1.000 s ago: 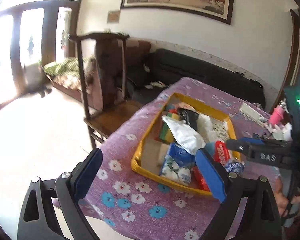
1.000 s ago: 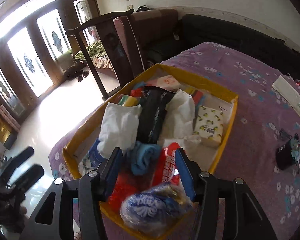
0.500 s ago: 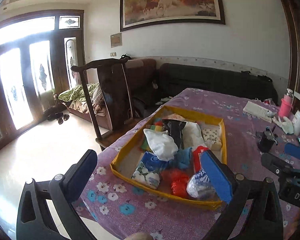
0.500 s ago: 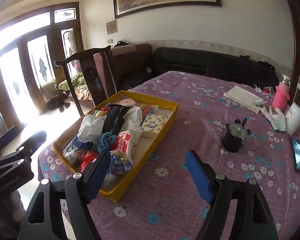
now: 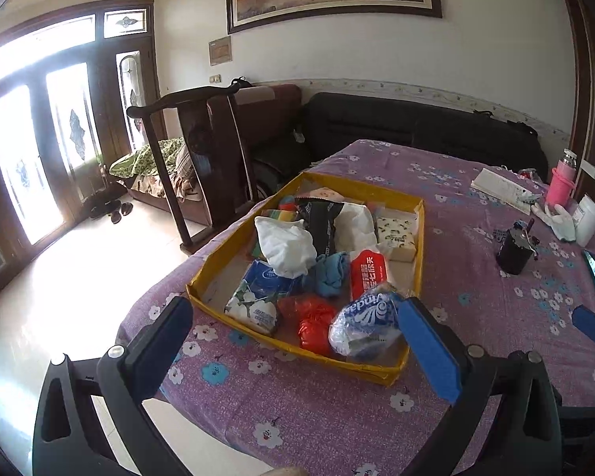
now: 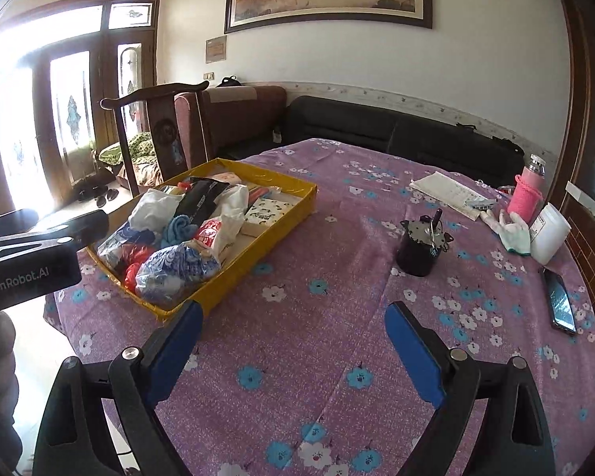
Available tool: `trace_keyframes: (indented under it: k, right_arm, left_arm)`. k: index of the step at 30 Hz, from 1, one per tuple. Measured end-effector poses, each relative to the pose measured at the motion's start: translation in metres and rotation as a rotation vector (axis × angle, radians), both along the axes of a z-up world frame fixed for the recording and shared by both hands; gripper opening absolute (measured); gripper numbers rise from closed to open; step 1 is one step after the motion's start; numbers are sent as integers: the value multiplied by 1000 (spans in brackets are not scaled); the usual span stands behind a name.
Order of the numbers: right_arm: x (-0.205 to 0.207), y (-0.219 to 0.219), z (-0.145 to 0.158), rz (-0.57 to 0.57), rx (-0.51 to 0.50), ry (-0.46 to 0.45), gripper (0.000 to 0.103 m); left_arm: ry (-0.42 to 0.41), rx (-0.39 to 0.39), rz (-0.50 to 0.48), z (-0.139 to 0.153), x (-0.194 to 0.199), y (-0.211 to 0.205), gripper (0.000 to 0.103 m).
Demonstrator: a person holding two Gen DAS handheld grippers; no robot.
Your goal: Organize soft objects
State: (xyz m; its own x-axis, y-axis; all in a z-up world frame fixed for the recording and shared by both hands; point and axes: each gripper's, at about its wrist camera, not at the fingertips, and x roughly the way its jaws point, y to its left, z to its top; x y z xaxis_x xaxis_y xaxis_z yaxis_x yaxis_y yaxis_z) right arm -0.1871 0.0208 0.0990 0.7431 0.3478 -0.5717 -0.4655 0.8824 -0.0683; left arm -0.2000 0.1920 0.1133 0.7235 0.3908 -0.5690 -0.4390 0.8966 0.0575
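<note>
So both grippers are clear of the tray now, and that is the change to note: a second ago the right gripper stood right over the blue-and-white tissue pack with its jaws partly closed around it, and now it is well back over bare purple tablecloth, jaws spread wide, nothing between the pads. Those jaws have just been opening, and the pack is left behind in the near corner of the yellow tray. The left gripper is pulled back too, its jaws released as wide as they go, empty, hovering off the near edge of the table with the tray ahead of it.

Everything soft sits inside that tray: the white cloth bundle near the middle, the blue cloth just beside it, the red pack to its right, the red plastic bag at the near wall, the floral tissue pack at the near left, a black pouch behind. Out on the cloth stay the black cup, the phone and the pink bottle, well apart from the tray.

My read: that pack was the last drop, and with both claws empty and withdrawn and nothing soft visible loose on the cloth except a white glove by the bottle, the sorting looks close to finished
</note>
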Motion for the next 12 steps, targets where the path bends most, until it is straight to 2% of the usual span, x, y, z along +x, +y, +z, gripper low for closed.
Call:
trace_keyframes:
  k: [9, 12]
  right_arm:
    - [-2, 3, -2, 12, -2, 9, 95]
    - [3, -1, -3, -14, -17, 11, 95]
  left_arm:
    - [5, 17, 2, 3, -4, -3, 103]
    - [-9, 29, -7, 5, -3, -8, 103]
